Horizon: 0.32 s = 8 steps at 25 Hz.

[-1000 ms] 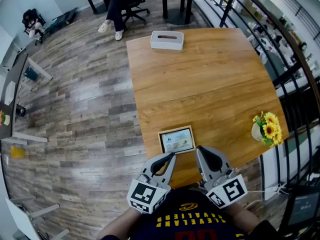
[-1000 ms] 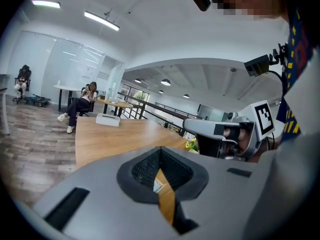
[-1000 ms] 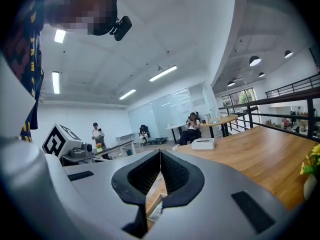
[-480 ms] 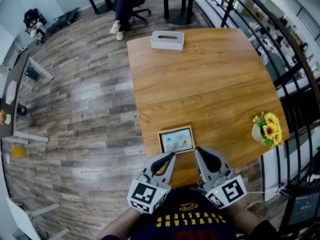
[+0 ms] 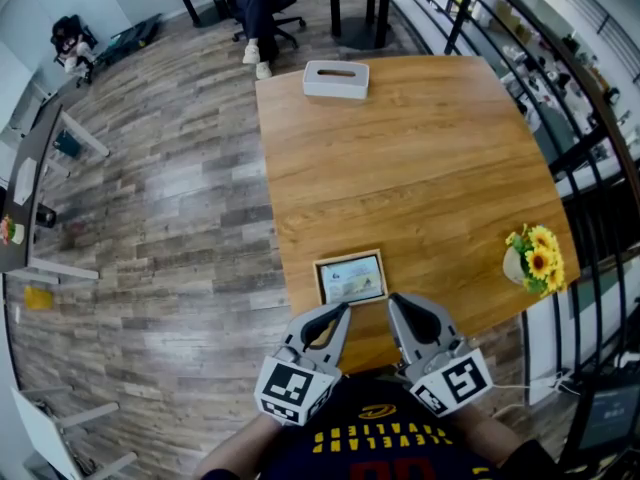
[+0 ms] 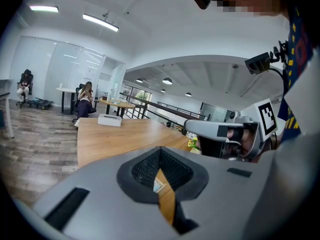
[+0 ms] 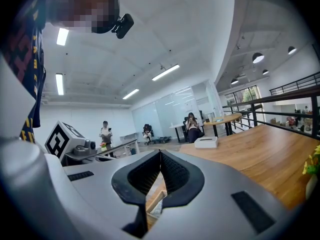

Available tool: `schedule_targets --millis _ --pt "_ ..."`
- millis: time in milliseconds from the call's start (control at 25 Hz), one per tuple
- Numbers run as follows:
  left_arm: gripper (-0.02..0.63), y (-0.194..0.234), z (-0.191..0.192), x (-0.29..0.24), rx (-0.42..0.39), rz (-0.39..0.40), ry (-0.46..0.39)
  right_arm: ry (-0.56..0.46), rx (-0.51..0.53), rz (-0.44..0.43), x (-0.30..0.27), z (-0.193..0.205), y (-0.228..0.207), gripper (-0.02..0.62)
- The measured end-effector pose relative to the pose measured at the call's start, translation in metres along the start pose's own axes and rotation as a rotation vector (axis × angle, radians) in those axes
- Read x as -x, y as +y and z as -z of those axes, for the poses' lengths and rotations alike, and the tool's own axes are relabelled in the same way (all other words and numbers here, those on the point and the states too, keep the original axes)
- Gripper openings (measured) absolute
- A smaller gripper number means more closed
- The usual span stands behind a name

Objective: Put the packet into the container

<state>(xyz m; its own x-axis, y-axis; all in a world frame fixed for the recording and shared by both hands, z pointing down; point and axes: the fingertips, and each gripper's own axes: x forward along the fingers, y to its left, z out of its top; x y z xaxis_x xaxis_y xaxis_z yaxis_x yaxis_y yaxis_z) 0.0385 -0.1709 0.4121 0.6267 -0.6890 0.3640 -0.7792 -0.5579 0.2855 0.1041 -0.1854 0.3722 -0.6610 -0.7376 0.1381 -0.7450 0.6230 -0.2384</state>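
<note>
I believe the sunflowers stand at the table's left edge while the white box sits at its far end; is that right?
Not quite: the sunflowers stand at the table's right edge, not the left, as the head view shows. The white box does sit at its far end.

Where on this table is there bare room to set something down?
The wide middle of the table is bare, bordered by the white box at the far edge, the flower pot at the right edge and the tray near the front. It is crowded only at the front edge: tray, left tongs, right tongs.
</note>
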Motion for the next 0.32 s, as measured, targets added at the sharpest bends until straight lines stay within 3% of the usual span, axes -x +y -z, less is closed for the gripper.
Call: schedule_targets --millis 320 --pt "0.0 -0.004 -0.0011 -0.0035 -0.025 -0.036 0.01 -0.012 -0.007 -0.017 0.0089 -0.0007 -0.0058 0.011"
